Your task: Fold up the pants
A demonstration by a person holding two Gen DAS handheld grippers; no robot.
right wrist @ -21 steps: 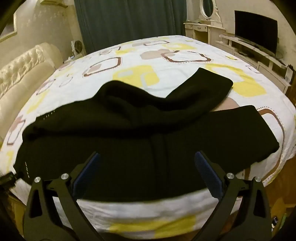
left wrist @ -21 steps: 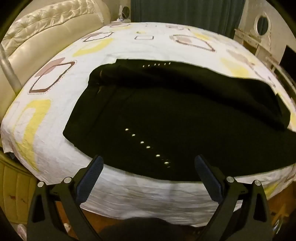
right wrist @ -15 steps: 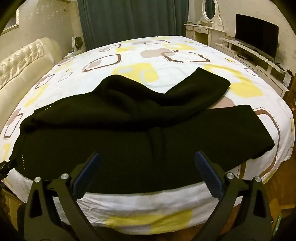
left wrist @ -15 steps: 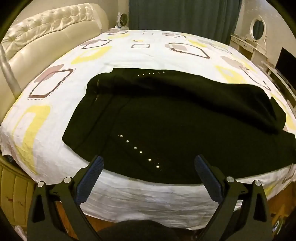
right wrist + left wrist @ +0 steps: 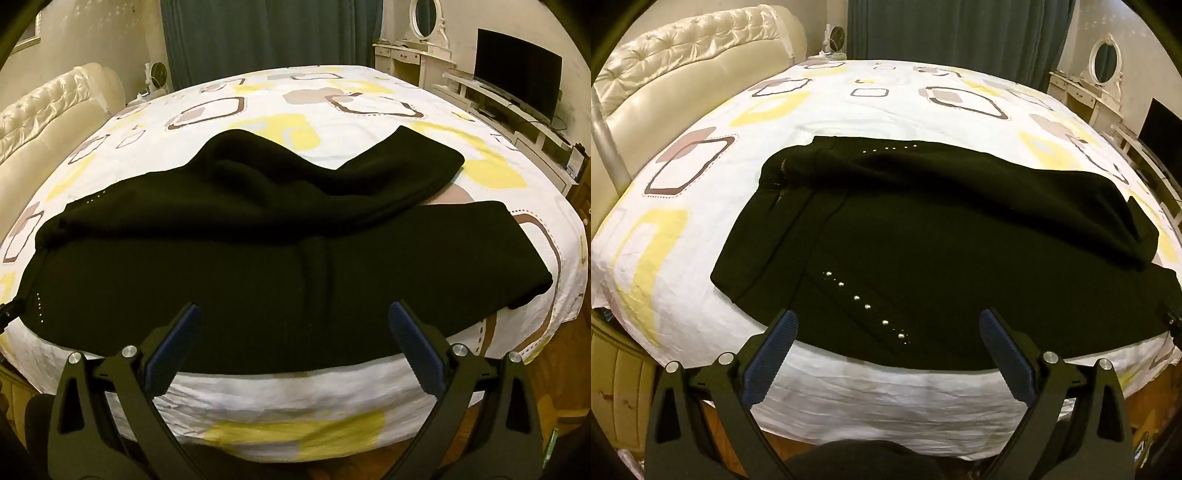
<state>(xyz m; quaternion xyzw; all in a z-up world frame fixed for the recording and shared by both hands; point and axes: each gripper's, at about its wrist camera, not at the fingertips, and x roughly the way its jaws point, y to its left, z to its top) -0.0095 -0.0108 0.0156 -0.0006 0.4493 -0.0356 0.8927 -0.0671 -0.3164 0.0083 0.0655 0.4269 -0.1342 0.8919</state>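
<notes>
- Black studded fabric pants (image 5: 923, 251) lie spread across the white patterned bedsheet (image 5: 849, 103), one leg bunched on top.
- left gripper (image 5: 886, 325) hovers near the bed's edge, spread wide, empty.
- right gripper (image 5: 293, 317) same deal.

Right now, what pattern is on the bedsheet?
White bedsheet with yellow, brown and grey rounded squares; clearest in the right wrist view.

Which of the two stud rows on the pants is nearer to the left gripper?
The diagonal stud row, just ahead of the left gripper; the other stud row lies at the far edge.
</notes>
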